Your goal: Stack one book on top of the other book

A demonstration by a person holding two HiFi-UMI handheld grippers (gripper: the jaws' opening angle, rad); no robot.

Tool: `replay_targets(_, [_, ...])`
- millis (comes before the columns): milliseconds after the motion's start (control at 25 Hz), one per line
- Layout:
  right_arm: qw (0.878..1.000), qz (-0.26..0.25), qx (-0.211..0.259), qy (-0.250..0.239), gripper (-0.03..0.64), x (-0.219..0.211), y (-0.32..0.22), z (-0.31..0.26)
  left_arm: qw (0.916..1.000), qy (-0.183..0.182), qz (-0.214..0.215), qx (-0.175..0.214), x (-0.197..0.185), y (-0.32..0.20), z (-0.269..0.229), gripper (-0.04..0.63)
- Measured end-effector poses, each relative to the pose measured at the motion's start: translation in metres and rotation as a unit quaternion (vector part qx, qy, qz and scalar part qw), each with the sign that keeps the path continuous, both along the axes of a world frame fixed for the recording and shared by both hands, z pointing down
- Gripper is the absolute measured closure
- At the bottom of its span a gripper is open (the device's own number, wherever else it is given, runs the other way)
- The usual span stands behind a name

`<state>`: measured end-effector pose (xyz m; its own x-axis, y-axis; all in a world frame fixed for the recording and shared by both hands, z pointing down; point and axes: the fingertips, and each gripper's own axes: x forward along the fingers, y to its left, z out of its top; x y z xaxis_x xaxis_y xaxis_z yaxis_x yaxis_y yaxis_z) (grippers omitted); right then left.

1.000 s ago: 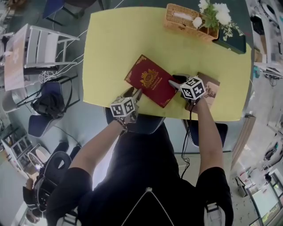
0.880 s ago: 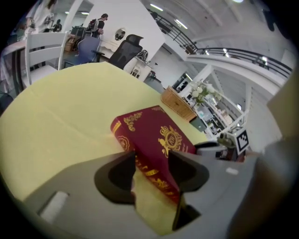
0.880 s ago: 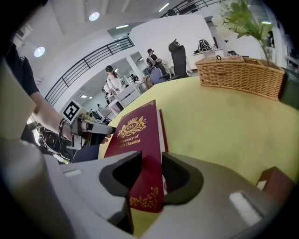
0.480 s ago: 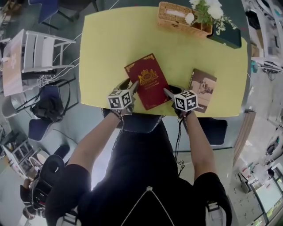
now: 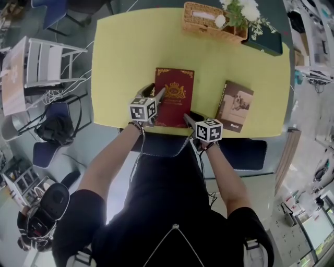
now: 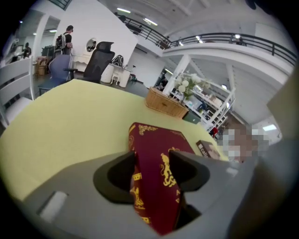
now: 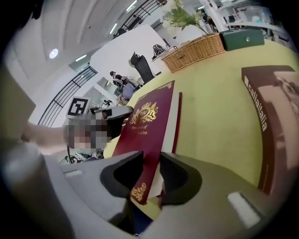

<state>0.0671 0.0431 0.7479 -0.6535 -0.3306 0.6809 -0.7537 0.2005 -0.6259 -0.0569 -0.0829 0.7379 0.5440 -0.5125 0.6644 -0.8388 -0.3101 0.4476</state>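
A dark red book with gold print [image 5: 175,94] lies square on the yellow table [image 5: 125,57], its near end at the table's front edge. My left gripper [image 5: 155,93] holds its left edge. In the left gripper view the book [image 6: 154,140] fills the gap between the pads [image 6: 152,163]; these jaws have just been opening. My right gripper [image 5: 190,119] is at the book's near right corner. Its jaws [image 7: 149,170] have just been closing, and the cover's corner [image 7: 147,121] is pinched between them. A brown book [image 5: 235,106] lies flat to the right, apart from both grippers.
At the table's far edge stand a wicker basket [image 5: 206,18], white flowers [image 5: 245,10] and a dark green box [image 5: 269,44]. A white chair [image 5: 44,57] and a dark bag [image 5: 57,122] stand left of the table. The person's body is against the front edge.
The red book has turned from a slant to square with the table and moved left, toward the front edge. Both grippers moved with it; the right one drew back to the front edge.
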Motion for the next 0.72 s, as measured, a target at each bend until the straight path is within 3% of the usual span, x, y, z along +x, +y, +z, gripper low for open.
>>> replay_targets(320, [1.0,0.004,0.003,-0.004,0.499,-0.001,0.002,0.0,0.9998,-0.007,0.019,0.006,0.001,0.004,-0.001,0.348])
replay_targets(560, [0.998,0.051,0.021,0.006,0.476,0.018,-0.025,-0.005,0.9996,-0.013,0.021,0.015,-0.011,0.025,-0.01,0.348])
replay_targets(720, [0.997,0.064,0.031,0.009,0.476,0.022,-0.047,-0.005,0.9998,-0.011,0.016,0.001,-0.019,0.046,-0.001,0.348])
